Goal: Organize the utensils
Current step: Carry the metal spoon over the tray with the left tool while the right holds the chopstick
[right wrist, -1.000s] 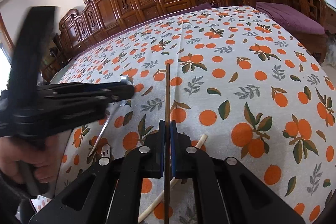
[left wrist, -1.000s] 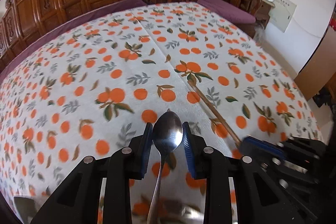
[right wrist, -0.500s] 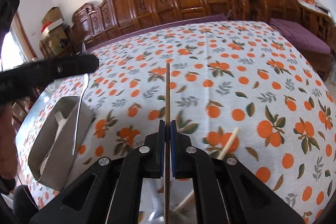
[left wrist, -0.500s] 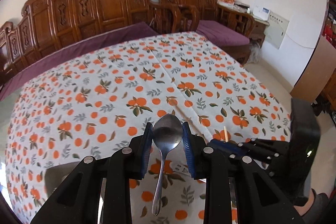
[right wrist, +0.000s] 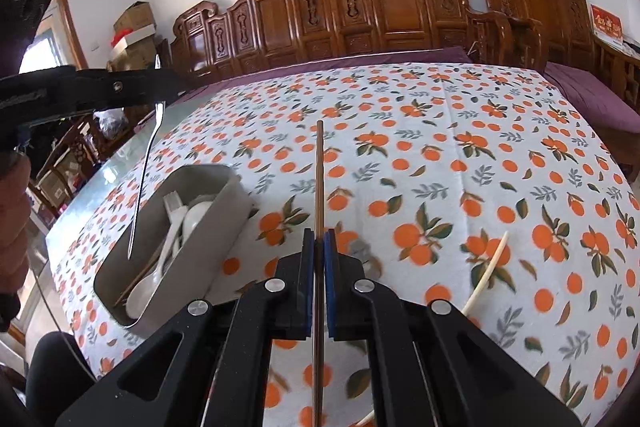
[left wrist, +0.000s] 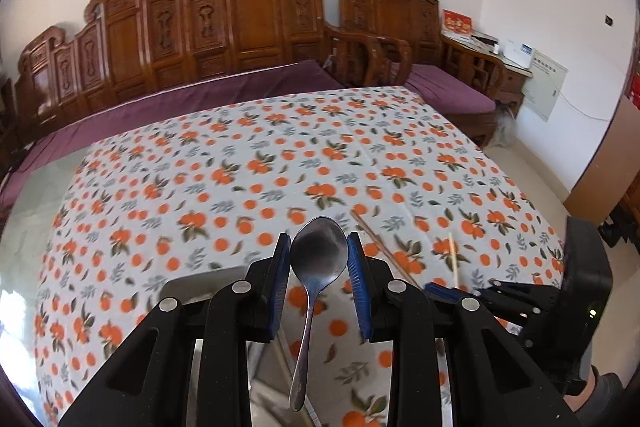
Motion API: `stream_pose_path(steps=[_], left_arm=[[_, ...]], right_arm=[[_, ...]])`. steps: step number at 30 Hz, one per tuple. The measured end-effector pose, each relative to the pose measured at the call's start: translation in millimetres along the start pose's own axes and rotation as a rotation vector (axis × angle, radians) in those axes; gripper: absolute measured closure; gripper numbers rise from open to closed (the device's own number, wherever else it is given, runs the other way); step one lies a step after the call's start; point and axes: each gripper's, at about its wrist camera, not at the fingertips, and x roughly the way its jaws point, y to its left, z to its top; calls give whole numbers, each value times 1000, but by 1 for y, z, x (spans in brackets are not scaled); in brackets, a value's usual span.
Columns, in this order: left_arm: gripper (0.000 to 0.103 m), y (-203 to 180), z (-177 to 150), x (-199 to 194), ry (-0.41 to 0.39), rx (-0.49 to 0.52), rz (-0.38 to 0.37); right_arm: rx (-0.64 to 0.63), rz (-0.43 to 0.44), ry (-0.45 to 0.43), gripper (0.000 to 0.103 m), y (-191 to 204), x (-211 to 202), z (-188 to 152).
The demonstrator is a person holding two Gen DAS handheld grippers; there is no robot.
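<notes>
My left gripper [left wrist: 319, 259] is shut on a metal spoon [left wrist: 318, 255], bowl up between the pads, handle hanging down. In the right wrist view the spoon [right wrist: 144, 163] hangs over the grey utensil box [right wrist: 224, 211], which holds white plastic spoons and a fork [right wrist: 176, 223]. My right gripper [right wrist: 319, 251] is shut on a brown chopstick [right wrist: 319, 167] that points forward above the cloth, to the right of the box. A pale chopstick [right wrist: 490, 267] lies on the cloth to the right. The box rim [left wrist: 200, 285] shows below my left gripper.
The table wears an orange-print cloth [right wrist: 440, 147], with bare glass [right wrist: 104, 171] at its left edge. Carved wooden benches [left wrist: 248, 27] with purple cushions stand behind it. The right gripper [left wrist: 520, 303] shows at lower right in the left wrist view.
Both grippers have risen and pulled back from the cloth. The left one carried the spoon over the grey box, which has come into view. The chopstick stays gripped.
</notes>
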Motion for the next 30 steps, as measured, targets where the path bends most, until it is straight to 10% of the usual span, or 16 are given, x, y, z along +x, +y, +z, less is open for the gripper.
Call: stream_pose_path(steps=[30], left_arm=[[75,92,-79,38,185,-125,155]], right_arm=[[-80,49,42,97,54,3,-20]])
